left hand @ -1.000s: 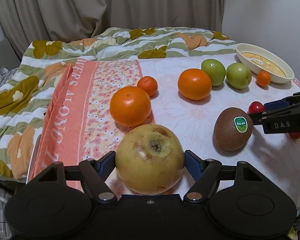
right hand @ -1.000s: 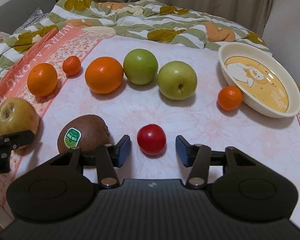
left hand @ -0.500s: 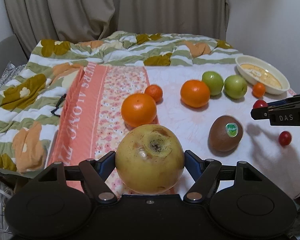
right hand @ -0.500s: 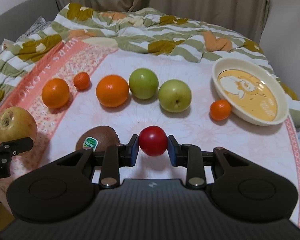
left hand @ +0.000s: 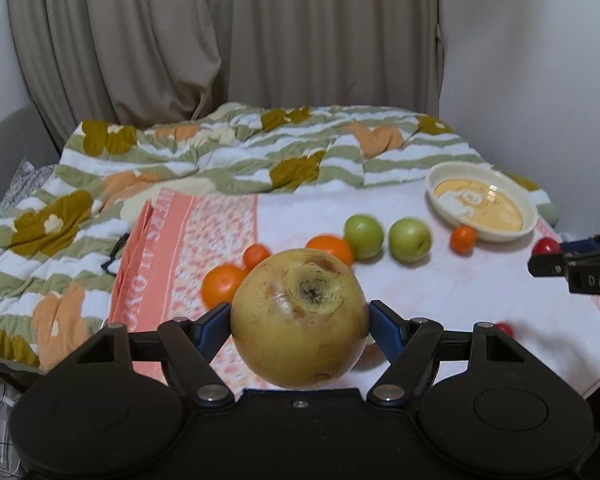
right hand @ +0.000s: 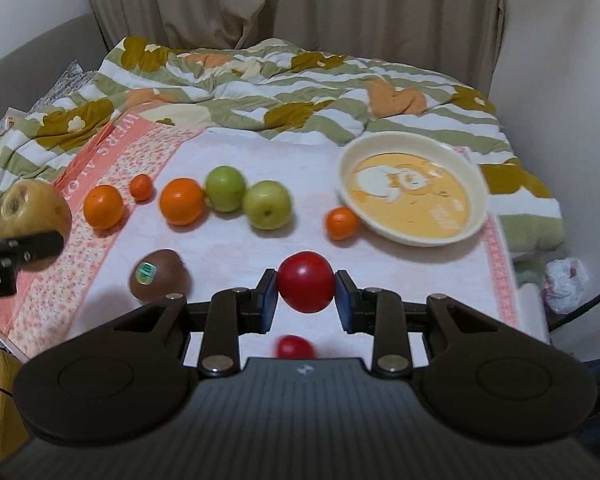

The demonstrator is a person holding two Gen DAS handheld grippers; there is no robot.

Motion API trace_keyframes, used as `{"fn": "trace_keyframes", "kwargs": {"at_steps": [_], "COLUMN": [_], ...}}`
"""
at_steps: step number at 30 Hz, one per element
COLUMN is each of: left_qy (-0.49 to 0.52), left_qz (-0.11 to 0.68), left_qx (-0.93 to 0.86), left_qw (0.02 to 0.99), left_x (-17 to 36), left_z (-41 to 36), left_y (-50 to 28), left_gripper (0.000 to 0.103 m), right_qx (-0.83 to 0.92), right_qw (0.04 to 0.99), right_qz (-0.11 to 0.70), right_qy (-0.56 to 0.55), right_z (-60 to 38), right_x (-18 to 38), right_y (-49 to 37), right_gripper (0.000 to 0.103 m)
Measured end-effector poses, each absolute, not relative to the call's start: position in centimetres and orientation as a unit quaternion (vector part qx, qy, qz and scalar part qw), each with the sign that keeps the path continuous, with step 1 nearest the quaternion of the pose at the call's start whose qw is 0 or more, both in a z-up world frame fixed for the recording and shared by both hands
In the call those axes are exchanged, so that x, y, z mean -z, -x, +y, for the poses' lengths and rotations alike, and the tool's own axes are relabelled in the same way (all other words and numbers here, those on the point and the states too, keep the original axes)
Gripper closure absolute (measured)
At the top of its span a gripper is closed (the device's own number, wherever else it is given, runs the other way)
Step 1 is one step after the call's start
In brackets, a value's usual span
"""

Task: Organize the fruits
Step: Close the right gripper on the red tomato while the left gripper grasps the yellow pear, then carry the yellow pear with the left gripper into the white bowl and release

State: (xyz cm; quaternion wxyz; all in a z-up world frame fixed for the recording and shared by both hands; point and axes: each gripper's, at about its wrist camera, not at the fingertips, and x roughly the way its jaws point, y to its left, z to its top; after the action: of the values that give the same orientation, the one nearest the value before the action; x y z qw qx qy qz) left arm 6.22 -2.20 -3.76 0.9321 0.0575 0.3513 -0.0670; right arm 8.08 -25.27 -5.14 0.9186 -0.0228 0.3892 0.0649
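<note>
My left gripper [left hand: 299, 320] is shut on a large yellow pear-like fruit [left hand: 300, 300] and holds it in the air above the pink floral cloth. My right gripper [right hand: 306, 289] is shut on a red tomato [right hand: 306, 286], also off the table. On the cloth lie a kiwi [right hand: 160, 276], two oranges [right hand: 103, 206] [right hand: 181, 201], two mandarins [right hand: 141, 187] [right hand: 341, 223], two green apples [right hand: 225, 189] [right hand: 267, 205] and a second small tomato [right hand: 296, 347]. An empty cream bowl [right hand: 412, 196] stands at the far right.
A striped floral quilt [right hand: 260, 80] is bunched behind the cloth, with curtains [left hand: 220, 40] beyond it. The table's right edge [right hand: 512, 280] drops to the floor, where a crumpled white bag [right hand: 566, 284] lies. A white wall closes the right side.
The right jaws closed on the red tomato and lifted it off the cloth. The left gripper rose with the yellow fruit still in it, so the table looks farther below.
</note>
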Motion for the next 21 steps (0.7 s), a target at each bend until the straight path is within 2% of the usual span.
{"fn": "trace_keyframes", "kwargs": {"at_steps": [12, 21], "left_qy": [-0.012, -0.013], "left_qz": [0.327, 0.322], "left_qx": [0.037, 0.051], "left_qw": [0.944, 0.945], "left_x": [0.5, -0.4], "left_z": [-12.0, -17.8], "left_y": [-8.0, -13.5], "left_gripper": [0.026, 0.026], "right_qx": [-0.075, -0.083], "right_qw": [0.923, 0.927], "right_qz": [0.376, 0.363], "right_qy": [0.032, 0.035], "right_z": [-36.8, -41.9], "right_x": [2.3, 1.3], "right_y": [-11.1, -16.5], "right_gripper": [0.057, 0.057]}}
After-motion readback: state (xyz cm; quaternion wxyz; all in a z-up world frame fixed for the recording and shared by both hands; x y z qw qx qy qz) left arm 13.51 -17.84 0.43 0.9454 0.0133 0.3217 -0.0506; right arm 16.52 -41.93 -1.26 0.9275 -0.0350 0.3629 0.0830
